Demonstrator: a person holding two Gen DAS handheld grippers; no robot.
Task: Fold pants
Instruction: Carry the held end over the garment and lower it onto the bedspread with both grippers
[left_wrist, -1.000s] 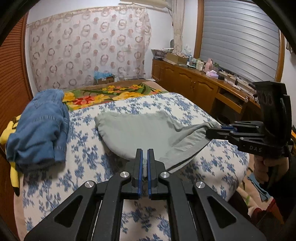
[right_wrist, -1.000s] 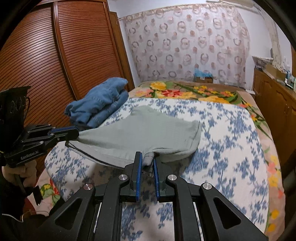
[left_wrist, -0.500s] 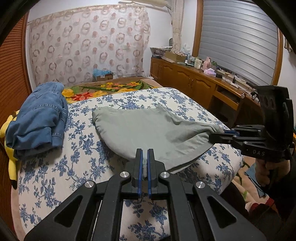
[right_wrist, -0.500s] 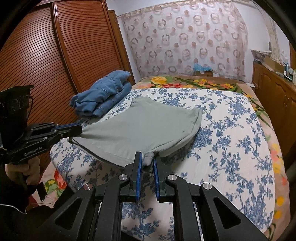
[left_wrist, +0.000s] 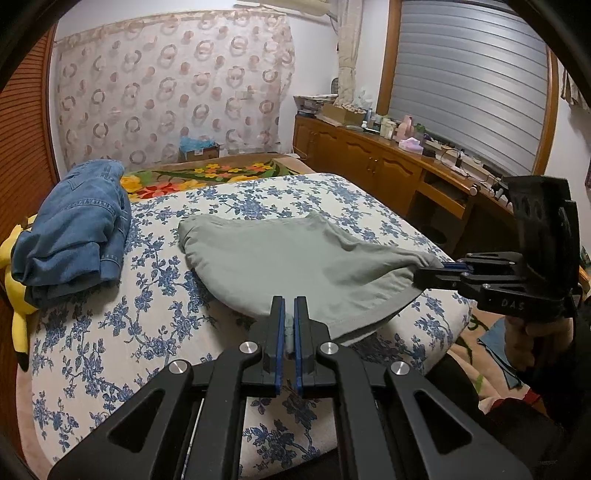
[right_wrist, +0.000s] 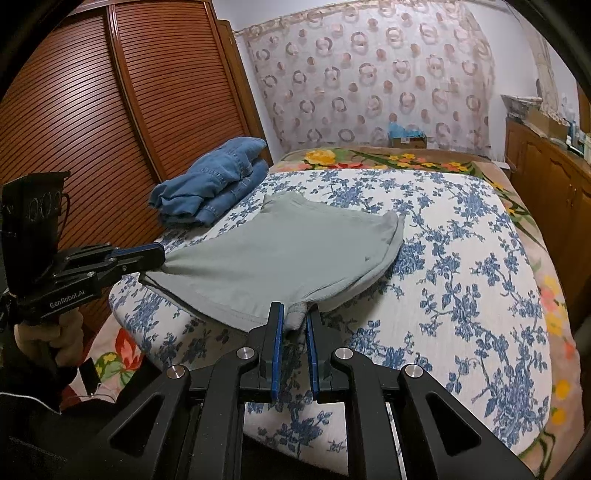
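Note:
Grey-green pants (left_wrist: 288, 258) lie folded on the bed, stretched toward its near edge; they also show in the right wrist view (right_wrist: 288, 254). My left gripper (left_wrist: 289, 314) is shut on the near left corner of the pants; it shows in the right wrist view (right_wrist: 157, 254) at the left. My right gripper (right_wrist: 293, 317) is shut on the near right corner; it shows in the left wrist view (left_wrist: 430, 269) at the right. The edge between the two grippers is pulled taut just above the bedspread.
The bed has a blue-flowered white bedspread (left_wrist: 110, 332). Folded blue jeans (left_wrist: 74, 232) lie on its far left by a yellow plush toy (left_wrist: 16, 295). A wooden louvred wardrobe (right_wrist: 92, 110) stands to the left, a wooden sideboard (left_wrist: 388, 173) to the right.
Both grippers have pulled the pants back toward the near edge of the bed and lowered them. The cloth now lies flatter and more stretched. Both grips stay shut.

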